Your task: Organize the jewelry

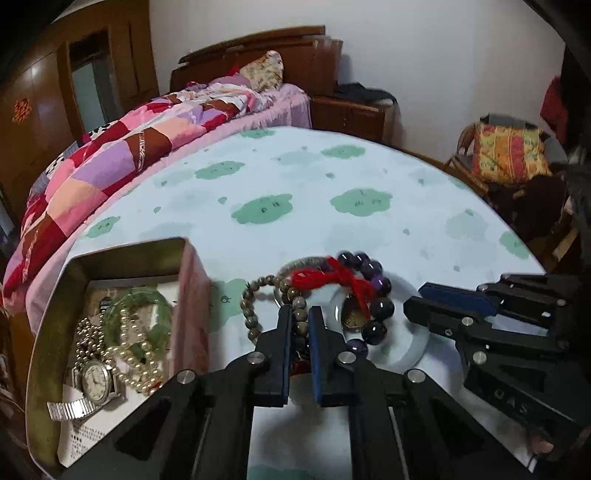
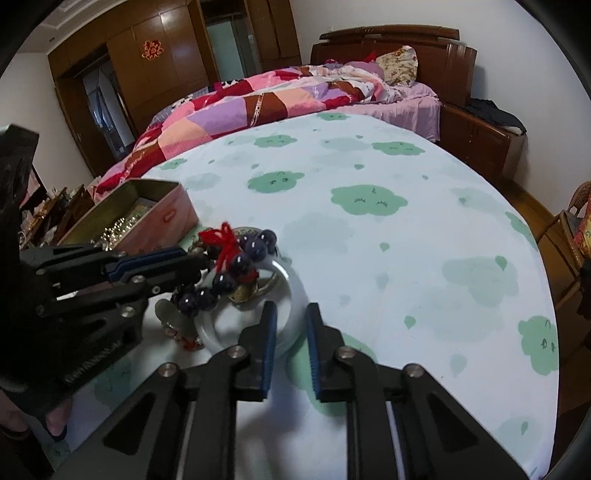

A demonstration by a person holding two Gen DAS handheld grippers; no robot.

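Two jaws pinch brown bead bracelet (image 1: 295, 314) lengthwise.

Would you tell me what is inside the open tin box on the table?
The tin box holds a silver wristwatch, a pearl strand, a green bangle and a metal ball chain, all lying on printed paper. Whatever lies beneath the paper is covered.

White walls (image 2: 480, 22). Dark wood wardrobe (image 2: 155, 55) at 10 o'clock, bed (image 2: 295, 92) with patchwork quilt (image 1: 110, 162) and wooden headboard (image 2: 406, 51) at 12, nightstand (image 2: 480, 136) at 2, wicker chair (image 1: 495, 158) far right. Wood floor (image 2: 532, 199).
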